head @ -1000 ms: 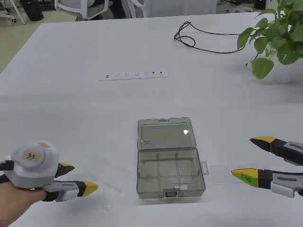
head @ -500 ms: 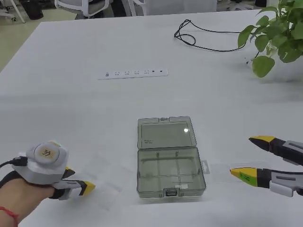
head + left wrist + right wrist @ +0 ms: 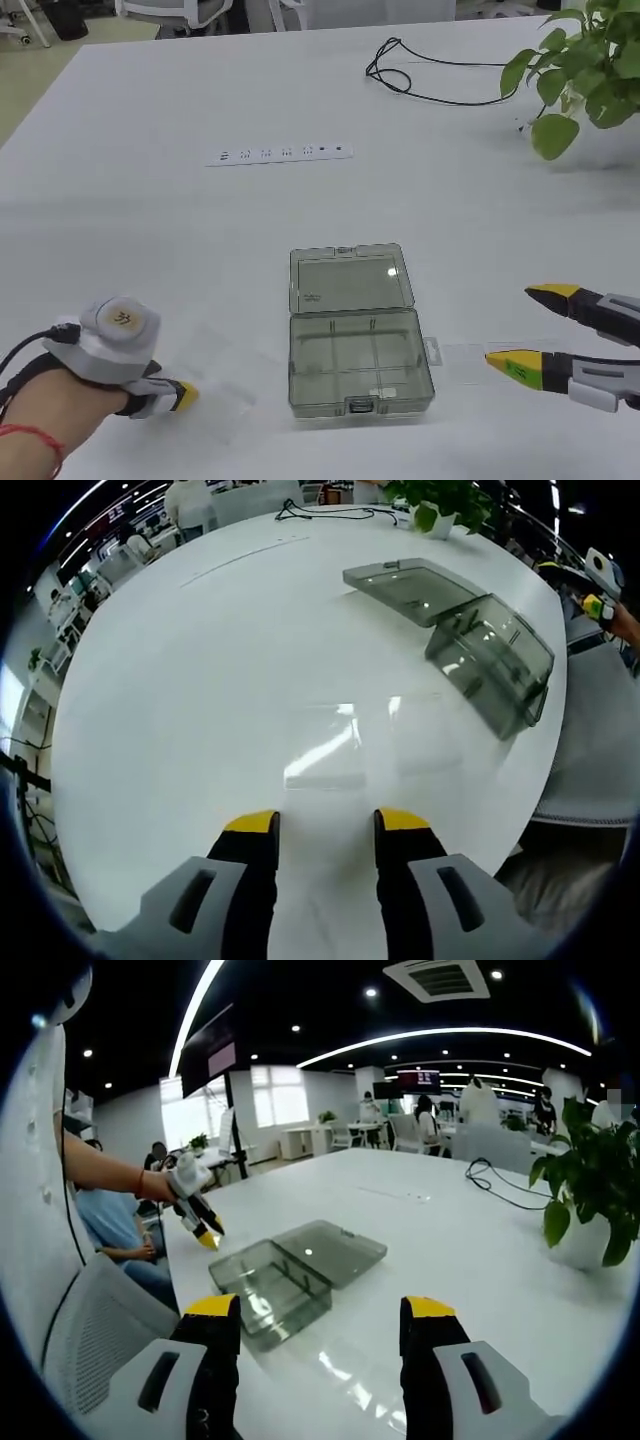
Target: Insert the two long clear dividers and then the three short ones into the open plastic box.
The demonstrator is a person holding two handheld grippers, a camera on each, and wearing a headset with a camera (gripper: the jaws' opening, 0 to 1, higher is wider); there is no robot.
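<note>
White table (image 3: 300, 90), bright ceiling lights (image 3: 450, 1032)

1. We see bare table (image 3: 150, 230) all around the box (image 3: 360, 375); its open lid (image 3: 350, 281) lies flat behind it.
2. Left of the box, clear dividers (image 3: 335, 742) lie flat on the table before the left gripper (image 3: 326, 822).
3. Right of the box, the right gripper (image 3: 525, 328) hangs apart from it.
4. Well behind the box: power strip (image 3: 280, 154), cable (image 3: 385, 80), plant (image 3: 585, 70).

One box (image 3: 318, 398), two hand-held grippers (image 3: 325, 823) (image 3: 530, 328)
</note>
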